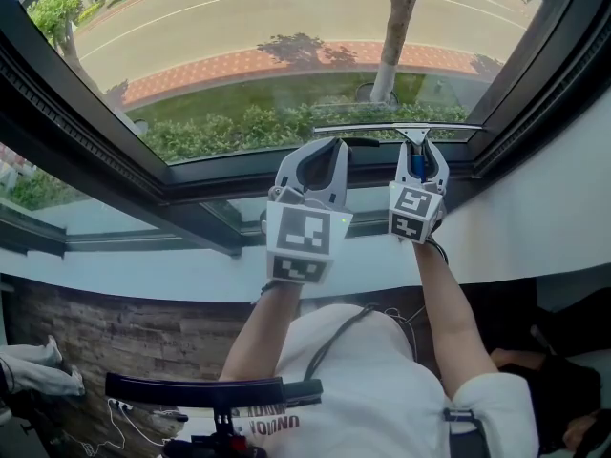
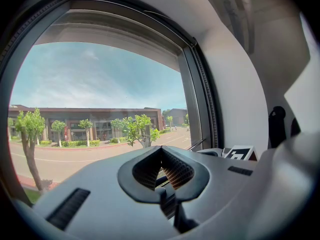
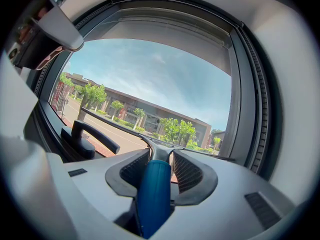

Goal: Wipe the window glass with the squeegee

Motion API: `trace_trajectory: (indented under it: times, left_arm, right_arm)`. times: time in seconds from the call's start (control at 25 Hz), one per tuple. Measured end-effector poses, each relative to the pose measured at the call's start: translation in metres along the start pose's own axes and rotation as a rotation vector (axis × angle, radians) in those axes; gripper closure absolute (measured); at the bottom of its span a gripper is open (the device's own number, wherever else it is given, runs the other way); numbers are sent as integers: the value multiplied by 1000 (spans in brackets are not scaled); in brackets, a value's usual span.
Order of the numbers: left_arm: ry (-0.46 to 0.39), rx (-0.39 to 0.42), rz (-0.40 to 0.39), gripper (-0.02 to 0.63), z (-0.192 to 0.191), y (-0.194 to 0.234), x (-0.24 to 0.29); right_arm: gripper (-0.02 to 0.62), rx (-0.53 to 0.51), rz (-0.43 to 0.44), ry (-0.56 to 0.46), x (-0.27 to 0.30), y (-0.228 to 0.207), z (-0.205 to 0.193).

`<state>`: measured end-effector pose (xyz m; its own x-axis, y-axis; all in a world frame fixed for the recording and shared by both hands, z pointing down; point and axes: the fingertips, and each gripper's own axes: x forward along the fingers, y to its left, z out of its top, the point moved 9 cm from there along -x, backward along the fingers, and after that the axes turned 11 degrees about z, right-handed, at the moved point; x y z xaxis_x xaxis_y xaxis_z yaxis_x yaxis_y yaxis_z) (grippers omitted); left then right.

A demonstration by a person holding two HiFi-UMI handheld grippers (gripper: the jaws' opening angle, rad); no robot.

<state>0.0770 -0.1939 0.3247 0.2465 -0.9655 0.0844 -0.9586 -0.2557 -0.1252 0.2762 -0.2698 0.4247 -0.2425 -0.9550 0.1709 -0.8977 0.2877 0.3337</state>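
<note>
Right gripper (image 1: 417,153) holds squeegee (image 1: 382,129) low on glass (image 1: 286,27).

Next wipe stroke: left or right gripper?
Right. The right gripper is shut on the squeegee, whose blade sits at the lower edge of the window glass. The left gripper is shut on nothing.

Room with window (image 1: 286,65) facing street (image 1: 239,8)

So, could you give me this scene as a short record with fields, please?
Left hand-held gripper: jaws together, nothing between them
Right hand-held gripper: shut on blue-handled squeegee with metal blade bar
Squeegee position: bar level, low on the pane
Window: clear window glass in a dark frame
Outside: road, tree
</note>
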Motion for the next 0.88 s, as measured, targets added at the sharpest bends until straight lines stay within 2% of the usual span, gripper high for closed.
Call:
trace_trajectory:
  times: [0.6,0.76,0.88]
  left_arm:
    - [3,-5,4,603,-3,3,3]
    - [2,-20,20,603,-4,10,3]
    - [-7,-33,35,603,-3,16,2]
  right_arm:
    - [445,13,6,13,1,1,-4]
    - [445,53,6,-17,-5,-1,5]
    - [445,85,2,-76,-16,-4,22]
